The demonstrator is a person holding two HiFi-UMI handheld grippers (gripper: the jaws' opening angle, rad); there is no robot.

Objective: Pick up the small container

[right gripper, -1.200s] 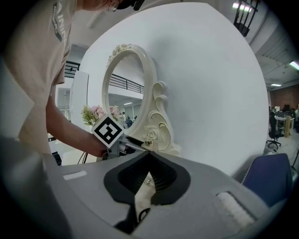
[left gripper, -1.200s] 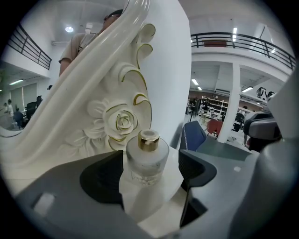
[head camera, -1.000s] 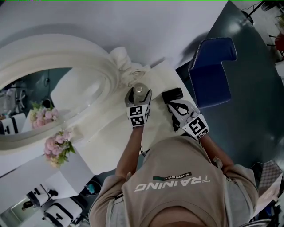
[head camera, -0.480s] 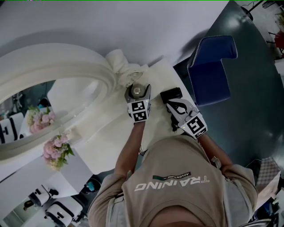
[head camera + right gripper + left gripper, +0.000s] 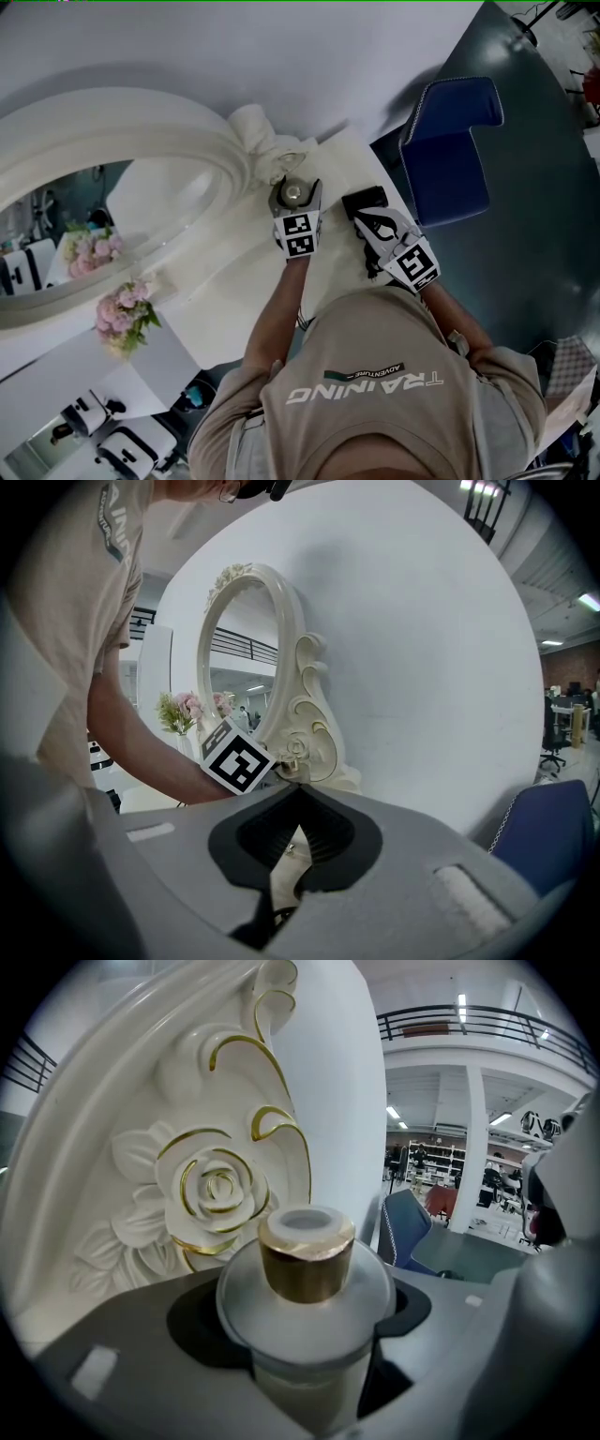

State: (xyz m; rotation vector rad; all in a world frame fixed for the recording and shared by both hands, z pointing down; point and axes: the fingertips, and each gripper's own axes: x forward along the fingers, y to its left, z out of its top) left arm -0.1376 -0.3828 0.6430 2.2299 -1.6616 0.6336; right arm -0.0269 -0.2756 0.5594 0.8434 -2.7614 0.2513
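Left tool straddles the small container, a frosted jar with a gold cap. It stands on the white bench just beside the foot of the carved mirror frame. The jaws have just been closing with the jar between them, but I read it as not clamped yet. The left gripper view shows a dark gap between the jar body and the right-hand jaw. The other side looks at or near contact, can't confirm from that angle. Right tool is clenched on nothing, over the bench near the jar and clear of it. Step in hand is the squeeze. Land the pads on the straight body below the wide shoulder, not on the cap. Bring both pads in together so the jar isn't shoved toward the frame, and lift straight up only once both sides seat. Frosted surface is probably slick, so grip firmly. The head view gives layout: jar's spot, frame behind it, both tools, blue chair past the bench edge. The tool covers most of the jar there, so no pad gap shows. The left gripper view gives the jaw-to-jar fit but no bench under the jar. The right gripper view shows its own jaws together, plus the left tool's marker cube at the frame's foot.
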